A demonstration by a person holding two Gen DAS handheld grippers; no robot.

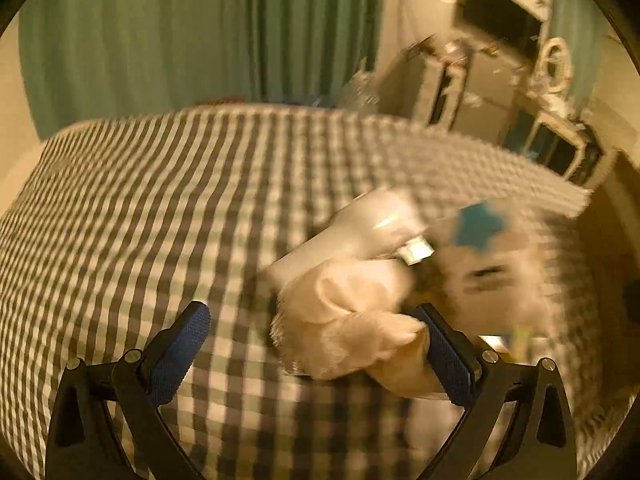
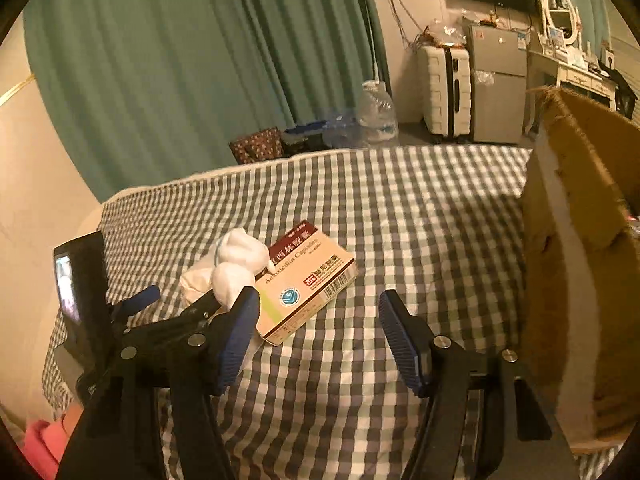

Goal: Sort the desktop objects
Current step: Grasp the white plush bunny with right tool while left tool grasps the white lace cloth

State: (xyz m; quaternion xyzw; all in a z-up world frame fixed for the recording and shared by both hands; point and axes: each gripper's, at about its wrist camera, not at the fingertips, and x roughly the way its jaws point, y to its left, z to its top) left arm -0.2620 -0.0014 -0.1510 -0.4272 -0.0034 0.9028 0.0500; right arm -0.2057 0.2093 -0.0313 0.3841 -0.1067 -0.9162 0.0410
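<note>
- Left gripper [image 1: 316,354]: ribbed blue pads, jaws spread wide, nothing clamped; soft white cloth [image 1: 352,320] lies between them, against one pad.
- Medicine box [image 2: 308,284]: flat cardboard rectangle on checked bedcover [image 2: 420,220], touching cloth.
- Right gripper [image 2: 320,336]: partly open, empty, near box.
- Cardboard carton [image 2: 580,240]: rough brown, far right.

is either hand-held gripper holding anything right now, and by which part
Nothing is held. The left hand-held gripper stands open around the white cloth. The right hand-held gripper is open near the medicine box.
</note>
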